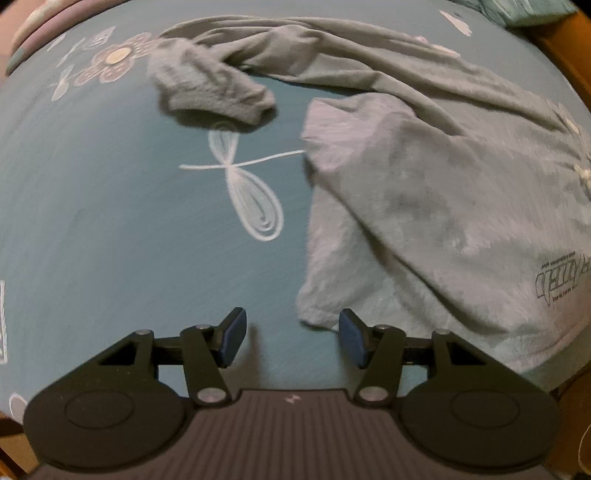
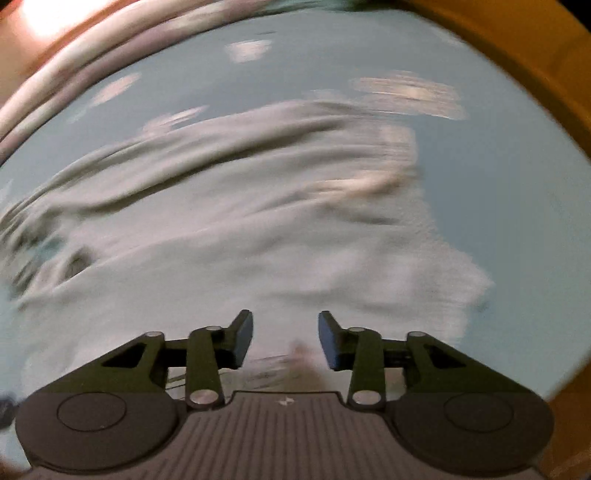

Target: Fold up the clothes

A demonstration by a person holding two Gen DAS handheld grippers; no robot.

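I see the crumpled grey long-sleeved cotton shirt [image 1: 424, 184] lying on the teal patterned bed sheet [image 1: 110, 221]; both my left hand-held gripper [image 1: 291, 338] and right hand-held gripper [image 2: 286, 339] are spread, empty. Blurred aim risks pinching sheet too.

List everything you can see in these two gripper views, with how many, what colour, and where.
Long-sleeved top: one, light grey, spread on the bed at right of the left wrist view; a sleeve reaches left, small printed logo near the hem.
Bedsheet: one, teal with white dragonfly and flower drawings, under everything.
Bed frame: one, orange-brown wood, along the right edge.
Bedding: pinkish, far upper left, too blurred to tell more.
Left gripper: one, black with blue pads, open above the sheet by the hem corner.
Right gripper: one, same build, open over the top.
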